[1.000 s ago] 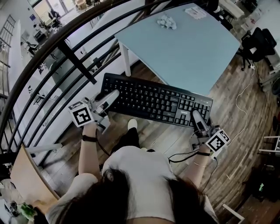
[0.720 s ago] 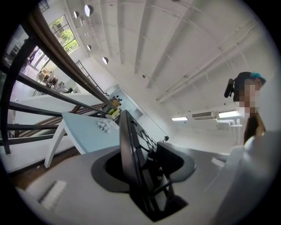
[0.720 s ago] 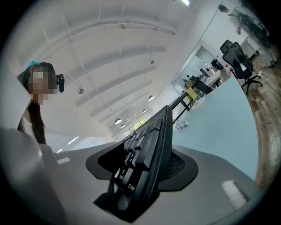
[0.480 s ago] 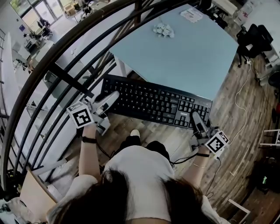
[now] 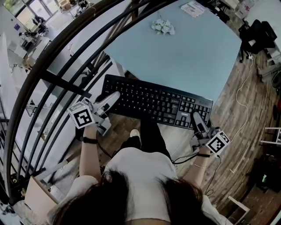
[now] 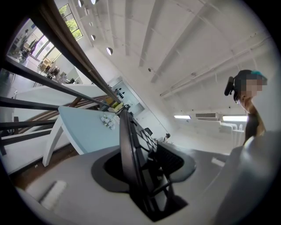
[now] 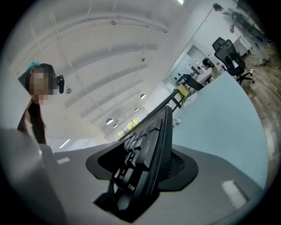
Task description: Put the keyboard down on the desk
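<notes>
Both sets of my jaws are clamped on the keyboard [image 5: 158, 102]: left gripper [image 5: 111, 96] on its left end, right gripper [image 5: 196, 118] near the right end, same grip as a second ago. It's up in the air at the near edge of the light blue desk [image 5: 189, 48], which looks a bit closer now.

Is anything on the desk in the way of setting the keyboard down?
Nothing visible. The desk is bare near the keyboard; only a white clump and a paper lie at its far edge.
</notes>
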The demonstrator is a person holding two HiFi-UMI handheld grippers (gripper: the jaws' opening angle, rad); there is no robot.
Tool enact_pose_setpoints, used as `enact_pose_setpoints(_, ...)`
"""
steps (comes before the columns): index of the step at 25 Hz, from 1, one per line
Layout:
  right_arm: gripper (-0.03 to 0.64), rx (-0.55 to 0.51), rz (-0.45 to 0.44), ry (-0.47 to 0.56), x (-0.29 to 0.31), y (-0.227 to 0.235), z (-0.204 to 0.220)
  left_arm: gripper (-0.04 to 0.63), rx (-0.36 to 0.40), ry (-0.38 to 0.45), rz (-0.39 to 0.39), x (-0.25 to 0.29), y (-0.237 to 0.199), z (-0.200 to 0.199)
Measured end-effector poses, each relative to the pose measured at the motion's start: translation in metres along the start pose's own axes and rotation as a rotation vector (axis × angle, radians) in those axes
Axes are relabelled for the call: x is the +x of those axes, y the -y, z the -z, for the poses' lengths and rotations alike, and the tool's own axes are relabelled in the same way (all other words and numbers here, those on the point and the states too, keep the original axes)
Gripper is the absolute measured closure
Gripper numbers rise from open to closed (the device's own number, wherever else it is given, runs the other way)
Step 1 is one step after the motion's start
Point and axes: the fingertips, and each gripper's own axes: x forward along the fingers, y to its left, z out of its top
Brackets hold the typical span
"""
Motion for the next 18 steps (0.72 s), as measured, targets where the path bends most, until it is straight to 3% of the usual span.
enact_pose_setpoints(10,0.394,-0.024,-0.034,0.021,0.002,0.001,-0.001,0.350,0.040,0.024,0.008,-0.003,0.006,-0.002)
enact_pose_setpoints(18,0.394,-0.033,-0.007,0.004,-0.008,-0.006,-0.005,0.350,0.006,0.025,0.052,0.001,0.011,0.007)
